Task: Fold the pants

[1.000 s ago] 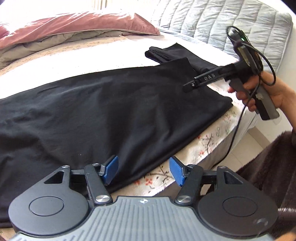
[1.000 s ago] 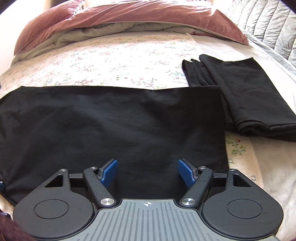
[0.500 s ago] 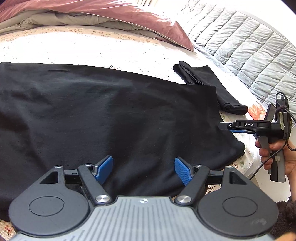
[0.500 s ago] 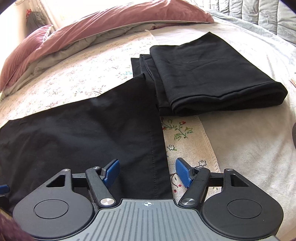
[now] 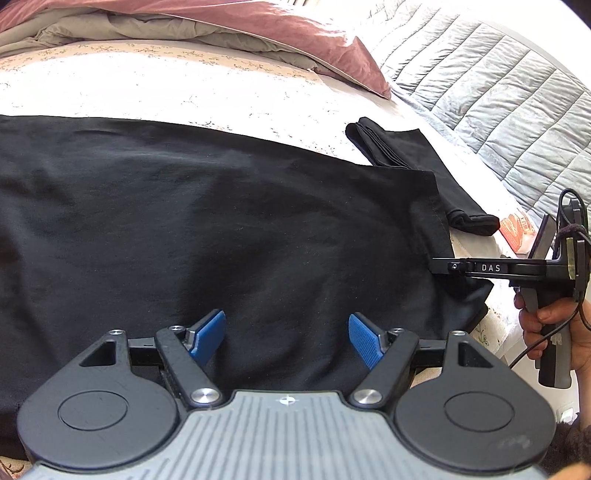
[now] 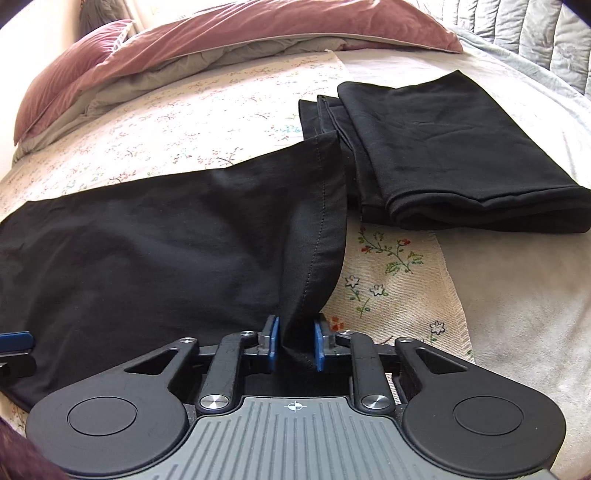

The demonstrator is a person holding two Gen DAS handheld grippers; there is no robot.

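Observation:
Black pants (image 5: 221,229) lie spread flat across the bed. My left gripper (image 5: 286,339) hovers open over their near edge, nothing between its blue pads. In the right wrist view the leg hem of the pants (image 6: 317,229) is bunched up into my right gripper (image 6: 295,341), whose jaws are closing with the cloth pinched between the pads. From the left wrist view the right gripper (image 5: 443,267) meets the pants at their right end, held by a person's hand (image 5: 546,325). The left gripper's blue finger (image 6: 14,339) shows at the left edge of the right wrist view.
A folded black garment (image 6: 443,158) lies just right of the hem, touching it at the far corner. A pink duvet (image 6: 258,33) is heaped at the back. A grey quilted cover (image 5: 498,103) and an orange packet (image 5: 517,229) lie to the right, on the floral sheet (image 6: 391,280).
The right jaws have come together on the pants hem, which now rises in a fold. The left gripper has drifted a little over the pants and stays open.

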